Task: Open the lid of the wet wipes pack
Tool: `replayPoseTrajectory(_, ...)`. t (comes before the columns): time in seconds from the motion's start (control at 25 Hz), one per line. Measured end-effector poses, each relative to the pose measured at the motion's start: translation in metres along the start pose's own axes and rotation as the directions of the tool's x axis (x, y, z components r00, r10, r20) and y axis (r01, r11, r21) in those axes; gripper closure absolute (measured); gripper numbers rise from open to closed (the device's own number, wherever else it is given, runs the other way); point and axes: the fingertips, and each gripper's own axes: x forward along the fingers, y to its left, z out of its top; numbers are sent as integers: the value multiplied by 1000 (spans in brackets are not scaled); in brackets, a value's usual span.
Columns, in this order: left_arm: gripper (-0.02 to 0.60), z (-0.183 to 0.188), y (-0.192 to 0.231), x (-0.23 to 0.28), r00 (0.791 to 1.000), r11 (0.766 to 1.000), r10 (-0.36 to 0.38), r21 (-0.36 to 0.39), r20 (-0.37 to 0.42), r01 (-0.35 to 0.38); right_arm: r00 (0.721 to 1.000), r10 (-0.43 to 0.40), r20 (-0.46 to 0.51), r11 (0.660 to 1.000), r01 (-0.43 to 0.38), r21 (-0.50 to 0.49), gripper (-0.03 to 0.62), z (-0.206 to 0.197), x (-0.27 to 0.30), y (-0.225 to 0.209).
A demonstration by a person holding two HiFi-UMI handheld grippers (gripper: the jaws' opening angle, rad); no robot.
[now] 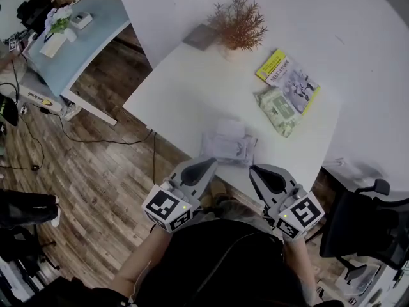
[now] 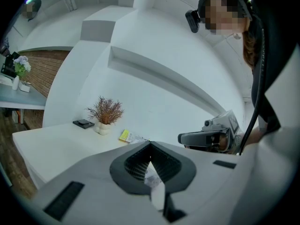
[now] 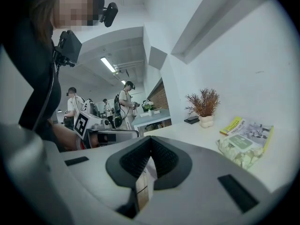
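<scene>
White desk (image 1: 166, 88), head view: pale wet wipes pack (image 1: 228, 143) near front edge, well apart from dried plant (image 1: 238, 24). Green pack (image 1: 278, 111) partly on yellow booklet (image 1: 271, 62), right of plant. Left claw (image 1: 207, 165) and right claw (image 1: 255, 170) off desk, beyond wipes pack from plant, not touching it.
Left gripper view: left claw pinched together, empty.
Right gripper view: right claw closed too, nothing held.

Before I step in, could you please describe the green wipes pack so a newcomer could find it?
On the white table, look right of the dried plant to the yellow-edged booklet. The green pack lies partly on that booklet; unlike the paler, greyish pack nearer the table's front edge, it has a green label on top.
</scene>
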Motion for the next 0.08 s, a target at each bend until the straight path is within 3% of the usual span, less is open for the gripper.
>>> replayPoseTrajectory(0.08, 569, 0, 1, 4, 1000, 1000, -3, 0, -2, 3, 1000, 2, -3, 1000, -2, 2, 574, -1, 1, -3)
